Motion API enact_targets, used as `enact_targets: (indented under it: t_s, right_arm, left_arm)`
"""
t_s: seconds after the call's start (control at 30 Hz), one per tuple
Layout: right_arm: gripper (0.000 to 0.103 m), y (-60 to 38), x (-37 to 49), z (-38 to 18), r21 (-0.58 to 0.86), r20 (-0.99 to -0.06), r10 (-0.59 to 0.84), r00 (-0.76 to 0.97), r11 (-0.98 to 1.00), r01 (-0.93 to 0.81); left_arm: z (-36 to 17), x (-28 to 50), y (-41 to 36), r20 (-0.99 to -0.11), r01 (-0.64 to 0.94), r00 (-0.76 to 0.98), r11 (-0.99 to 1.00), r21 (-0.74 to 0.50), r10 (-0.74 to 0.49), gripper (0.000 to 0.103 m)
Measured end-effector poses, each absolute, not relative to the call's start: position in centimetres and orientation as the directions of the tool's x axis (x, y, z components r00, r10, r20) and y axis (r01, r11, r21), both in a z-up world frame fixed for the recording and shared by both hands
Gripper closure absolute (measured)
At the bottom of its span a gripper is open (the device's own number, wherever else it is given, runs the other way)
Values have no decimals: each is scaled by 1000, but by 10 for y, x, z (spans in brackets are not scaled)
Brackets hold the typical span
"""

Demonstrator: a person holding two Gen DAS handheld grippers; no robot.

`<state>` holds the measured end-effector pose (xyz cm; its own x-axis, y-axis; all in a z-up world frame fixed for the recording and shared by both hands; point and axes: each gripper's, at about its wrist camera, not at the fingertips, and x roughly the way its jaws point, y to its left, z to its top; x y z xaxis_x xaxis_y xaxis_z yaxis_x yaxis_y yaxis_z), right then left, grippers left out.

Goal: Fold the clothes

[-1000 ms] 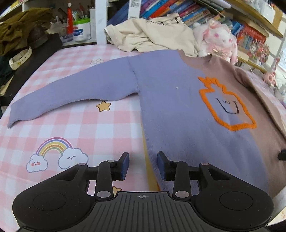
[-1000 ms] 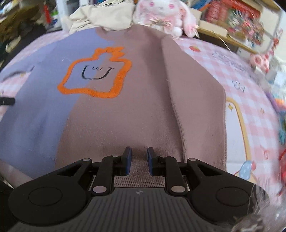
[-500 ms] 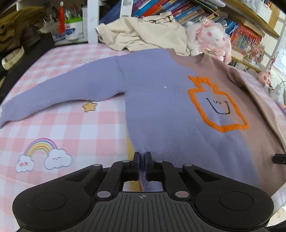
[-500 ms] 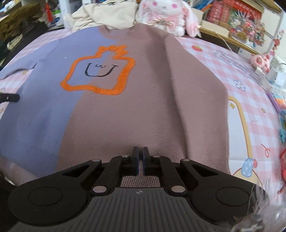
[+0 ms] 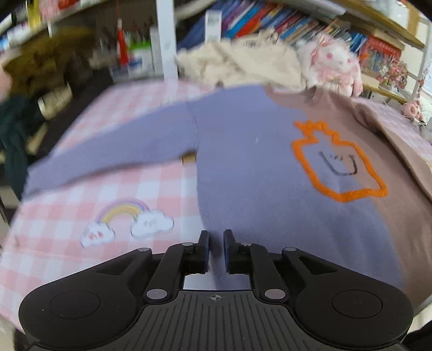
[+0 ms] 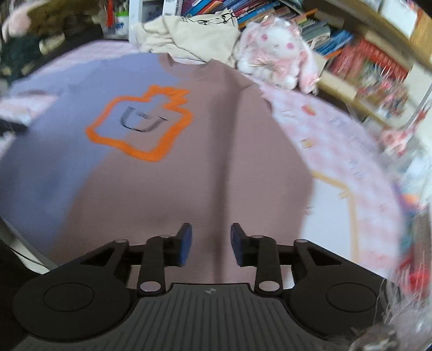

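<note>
now the two-tone sweater lies front up on the pink checked tablecloth, lavender on one half and mauve-brown on the other, with an orange outlined figure across the chest. its lavender sleeve stretches out sideways over the cloth, past the rainbow and cloud print.

the left gripper sits right at the sweater's lower hem near the lavender side edge, its jaws a narrow gap apart with lavender knit showing between them; i cannot tell whether the pads actually pinch the fabric. the right gripper sits over the hem on the mauve half, its blue-padded fingers spread clearly apart and holding nothing, the knit lying under the gap.

half a second ago both pairs of jaws were pressed together at the hem; both have parted since, the right far more than the left. the views are now smeared with motion blur, and the sweater looks closer and larger in both. in the left view the rainbow print has slid towards the gripper.

behind the collar lie a cream garment and a white and pink plush rabbit, with bookshelves beyond them.
</note>
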<state>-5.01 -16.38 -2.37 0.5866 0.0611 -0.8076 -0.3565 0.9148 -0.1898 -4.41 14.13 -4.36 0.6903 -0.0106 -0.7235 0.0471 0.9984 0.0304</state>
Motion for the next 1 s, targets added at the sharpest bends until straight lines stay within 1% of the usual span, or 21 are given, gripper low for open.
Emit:
enact_targets:
  t_s: [0.07, 0.13, 0.17, 0.2, 0.23, 0.33, 0.43, 0.53, 0.7, 0.87, 1.0]
  right_arm:
    - [70, -166, -47, -30, -214, -825, 45, 564, 898, -385]
    - [73, -169, -45, -40, -221, -845, 39, 533, 883, -415]
    - [79, -172, -43, -43, -214, -854, 43, 519, 880, -425]
    - [96, -176, -42, -45, -204, -860, 50, 508, 878, -432]
    - [98, -183, -38, -43, -204, -858, 54, 510, 876, -436]
    - [98, -214, -20, -25, -252, -829, 28, 558, 873, -418]
    - [98, -259, 15, -9, -377, -770, -85, 633, 860, -343]
    - [98, -306, 59, -6, -452, -731, -191, 655, 855, -255]
    - [98, -357, 115, -30, -502, -737, -271, 620, 833, -232]
    - [99, -375, 149, -49, -493, -752, -274, 599, 838, -236]
    - [98, -385, 168, -70, -488, -773, -291, 564, 840, -235]
  left_arm:
    - [-45, -44, 132, -722, 53, 692, 998, 41, -7, 75]
    - [-47, -43, 124, -727, 55, 687, 997, 51, -1, 74]
    - [-48, -43, 119, -729, 57, 685, 997, 56, 2, 74]
    - [-49, -43, 115, -731, 58, 683, 997, 60, 5, 74]
    - [-49, -42, 111, -733, 59, 681, 996, 65, 8, 74]
    - [-52, -41, 98, -739, 63, 674, 995, 79, 17, 74]
    - [-54, -42, 91, -739, 36, 673, 995, 89, 42, 74]
    - [-53, -45, 83, -735, -10, 672, 994, 109, 87, 73]
    - [-48, -59, 74, -729, -88, 666, 987, 136, 160, 73]
    - [-42, -74, 71, -726, -173, 646, 971, 163, 237, 72]
    - [-35, -84, 70, -717, -204, 640, 961, 188, 276, 70]
